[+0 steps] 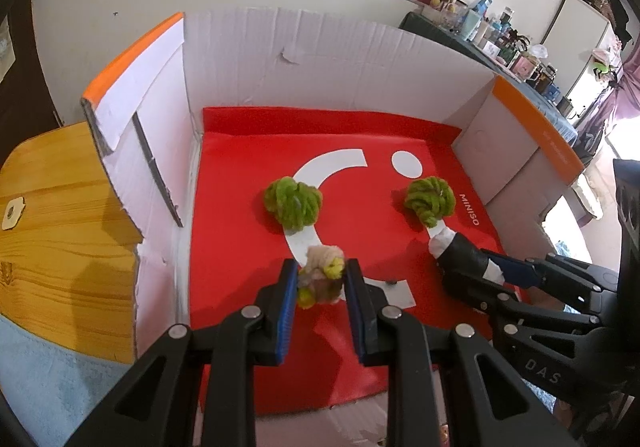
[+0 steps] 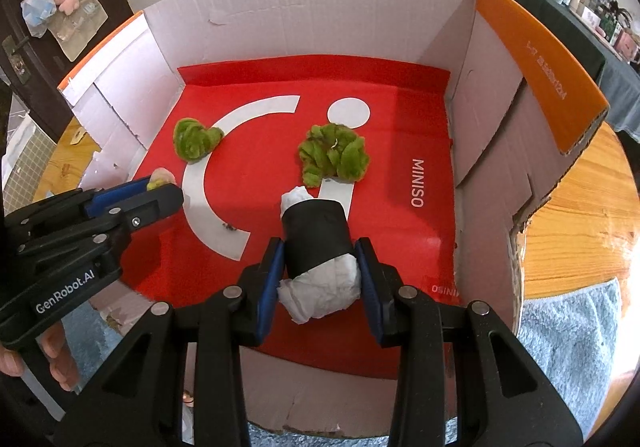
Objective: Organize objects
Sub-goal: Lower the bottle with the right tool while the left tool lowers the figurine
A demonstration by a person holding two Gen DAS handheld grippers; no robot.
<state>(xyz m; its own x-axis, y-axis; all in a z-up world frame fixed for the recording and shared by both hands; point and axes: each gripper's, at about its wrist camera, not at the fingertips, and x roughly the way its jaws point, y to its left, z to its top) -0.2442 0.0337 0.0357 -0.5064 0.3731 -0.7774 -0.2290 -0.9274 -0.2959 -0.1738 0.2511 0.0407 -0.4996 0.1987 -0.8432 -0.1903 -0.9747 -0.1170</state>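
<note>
Two green tufts (image 1: pixel 293 205) already lie in box (image 1: pixel 280 59). Left claw (image 1: pixel 321 279) grips a beige tuft (image 1: pixel 322 271), right claw (image 2: pixel 320 267) a wrapped roll (image 2: pixel 316 247); neither released yet.

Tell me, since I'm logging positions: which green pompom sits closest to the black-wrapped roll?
The pompom by the white dot, just beyond the roll in the right tongs. The other pompom lies farther left.

Box walls (image 2: pixel 304 15): matt corrugated cardboard, torn edges. Box floor liner (image 2: pixel 404 135): smooth, glossy red sheet. Green balls (image 1: pixel 293 202): fuzzy, chenille-like strands. Roll (image 2: pixel 316 243): crumpled white paper, matt black band. Table (image 1: pixel 60 231): smooth wood grain. Towel (image 2: pixel 572 343): fluffy cloth.
</note>
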